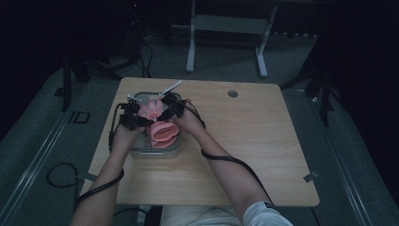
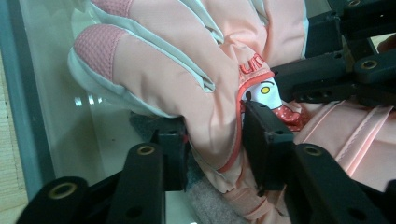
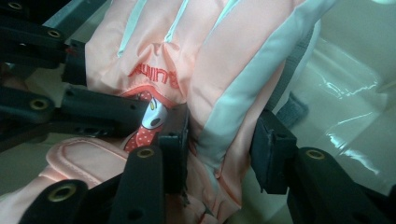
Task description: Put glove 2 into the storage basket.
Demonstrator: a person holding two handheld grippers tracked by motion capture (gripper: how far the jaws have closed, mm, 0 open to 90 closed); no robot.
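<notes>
- I see a pink padded glove (image 2: 187,79) with pale mint trim, red lettering and a small cartoon patch on its back.
- It lies inside a clear plastic bin (image 1: 141,151) at the desk's far left, fingers pointing away from me.
- A second pink piece (image 1: 164,134) sits nearer me in the bin, probably its cuff or a matching glove; the high view is too dim to tell.

One camera looks down from above; both gripper views closely share the pink glove (image 2: 187,70).
</notes>
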